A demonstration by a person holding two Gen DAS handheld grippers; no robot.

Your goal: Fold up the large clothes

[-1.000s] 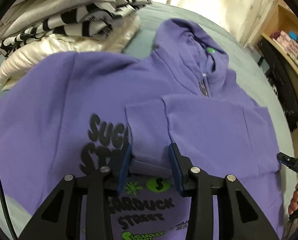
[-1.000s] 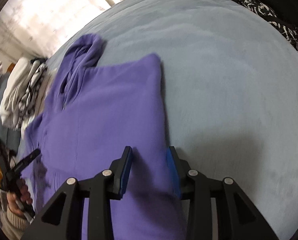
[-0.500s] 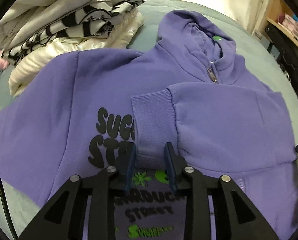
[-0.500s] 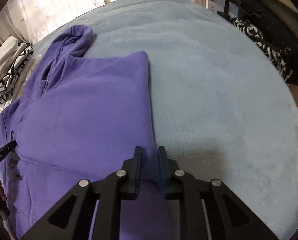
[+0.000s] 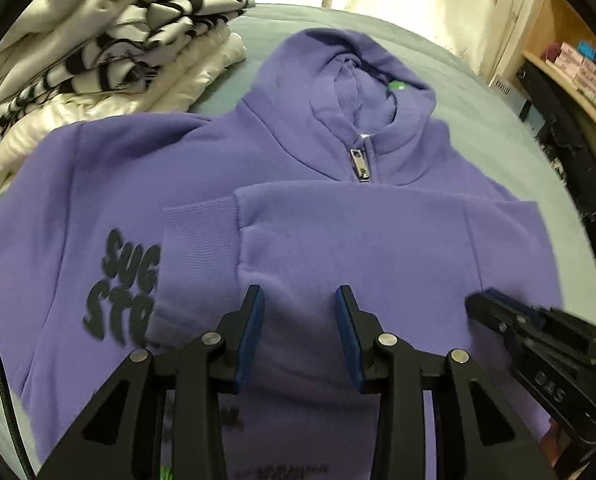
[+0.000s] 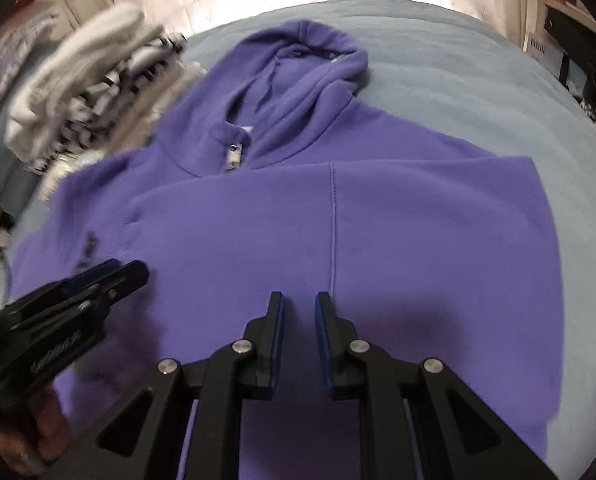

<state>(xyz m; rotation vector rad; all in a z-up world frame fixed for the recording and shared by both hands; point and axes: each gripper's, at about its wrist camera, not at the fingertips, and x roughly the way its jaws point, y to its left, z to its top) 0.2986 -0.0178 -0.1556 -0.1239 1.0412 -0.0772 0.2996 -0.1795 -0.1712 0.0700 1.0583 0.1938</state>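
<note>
Left wrist view: purple hoodie (image 5: 298,184) lies flat, front up, on the grey-blue bed (image 5: 478,120), hood away from the camera, zipper pull (image 5: 360,166) at the collar. One sleeve (image 5: 338,240) is folded across the chest, its ribbed cuff (image 5: 193,256) covering part of the black lettering (image 5: 121,284). Left hand-held gripper (image 5: 300,328) sits over the sleeve with jaws apart; sleeve fabric lies between the blue pads (image 5: 251,332), but no pinch is visible, so not gripping. Right hand-held gripper (image 5: 498,312) comes in from the lower right edge, over the hoodie's right side. Stack of folded clothes (image 5: 109,68), white, grey and black-striped, sits on the bed at upper left, just beside the hoodie's shoulder. Wooden shelf (image 5: 570,68) with small boxes at far right.

Right wrist view: same hoodie, sleeve folded over the chest, seam (image 6: 333,224) running straight up from the jaws. Right hand-held gripper (image 6: 300,332) jaws have just been closing and now stand a narrow gap apart above the fabric; nothing clamped between them. Left hand-held gripper (image 6: 109,276) enters from the left, blurred; a hand (image 6: 29,440) is visible below it. Clothes stack at upper left, blurred.
</note>
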